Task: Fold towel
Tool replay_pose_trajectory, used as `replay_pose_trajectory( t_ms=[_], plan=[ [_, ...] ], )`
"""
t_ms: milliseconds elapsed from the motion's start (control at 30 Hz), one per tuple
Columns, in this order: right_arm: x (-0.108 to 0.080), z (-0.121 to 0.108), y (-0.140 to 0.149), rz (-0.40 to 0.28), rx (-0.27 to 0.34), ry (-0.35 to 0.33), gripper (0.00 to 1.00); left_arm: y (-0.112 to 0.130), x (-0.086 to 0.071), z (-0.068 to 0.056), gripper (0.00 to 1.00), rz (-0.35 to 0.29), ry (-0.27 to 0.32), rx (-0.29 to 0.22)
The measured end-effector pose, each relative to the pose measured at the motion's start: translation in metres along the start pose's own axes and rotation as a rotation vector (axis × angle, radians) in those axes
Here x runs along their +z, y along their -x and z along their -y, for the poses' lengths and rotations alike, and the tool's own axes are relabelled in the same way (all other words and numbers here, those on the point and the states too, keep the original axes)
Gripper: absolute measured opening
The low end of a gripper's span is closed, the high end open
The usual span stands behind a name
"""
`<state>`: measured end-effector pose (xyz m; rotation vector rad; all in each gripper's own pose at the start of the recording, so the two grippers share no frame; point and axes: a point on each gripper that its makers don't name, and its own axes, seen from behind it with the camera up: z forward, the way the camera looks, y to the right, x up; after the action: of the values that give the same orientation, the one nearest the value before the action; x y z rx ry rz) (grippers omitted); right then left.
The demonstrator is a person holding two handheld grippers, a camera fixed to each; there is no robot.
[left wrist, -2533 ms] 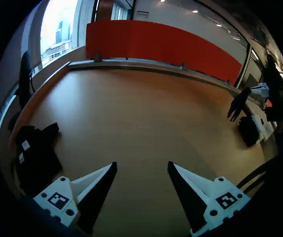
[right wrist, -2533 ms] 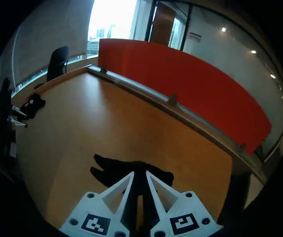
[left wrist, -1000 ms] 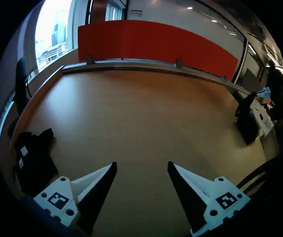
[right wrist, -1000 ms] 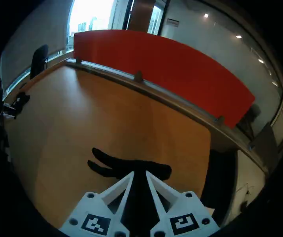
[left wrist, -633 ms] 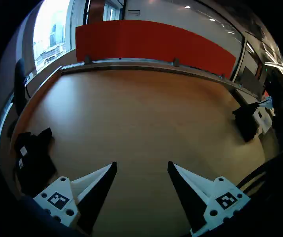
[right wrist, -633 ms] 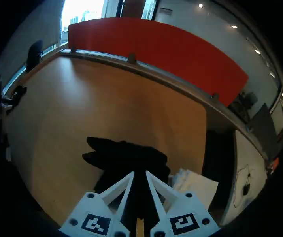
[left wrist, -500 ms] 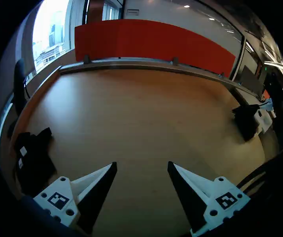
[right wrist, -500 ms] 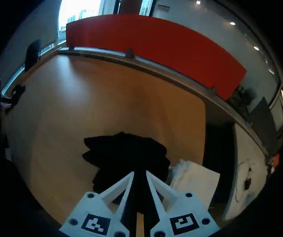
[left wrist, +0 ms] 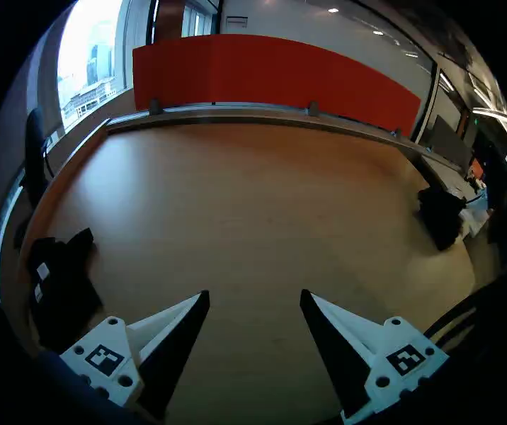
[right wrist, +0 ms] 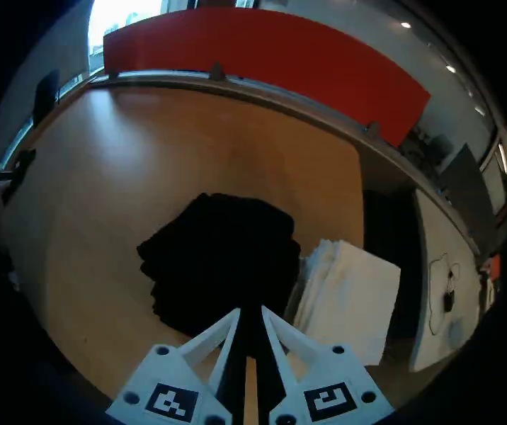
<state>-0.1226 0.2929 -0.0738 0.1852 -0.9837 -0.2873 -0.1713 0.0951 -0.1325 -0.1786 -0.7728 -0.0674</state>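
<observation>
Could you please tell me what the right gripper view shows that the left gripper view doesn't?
Right gripper view: the right tongs, nearly closed, tips over a black towel pile, with a white folded stack beside it. Left gripper view: the left tongs, wide open over bare wood, and a dark heap with white tags. Shared: the wooden table, the red partition, and likely that black pile, far right.
</observation>
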Motion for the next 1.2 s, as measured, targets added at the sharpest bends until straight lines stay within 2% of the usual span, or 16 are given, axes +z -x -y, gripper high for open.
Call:
replay_pose_trajectory(
  t_ms=[300, 667, 1200],
  plan=[
    [0.007, -0.009, 0.027, 0.041, 0.056, 0.017, 0.05, 0.003, 0.000, 0.001, 0.95, 0.007, -0.006, 0.001],
    [0.015, -0.013, 0.045, 0.075, 0.074, 0.026, 0.05, 0.003, 0.001, -0.002, 0.95, 0.011, -0.006, 0.006],
    [0.024, -0.015, 0.058, 0.117, 0.081, 0.034, 0.05, 0.006, 0.000, 0.000, 0.95, 0.014, -0.014, 0.003]
  ],
)
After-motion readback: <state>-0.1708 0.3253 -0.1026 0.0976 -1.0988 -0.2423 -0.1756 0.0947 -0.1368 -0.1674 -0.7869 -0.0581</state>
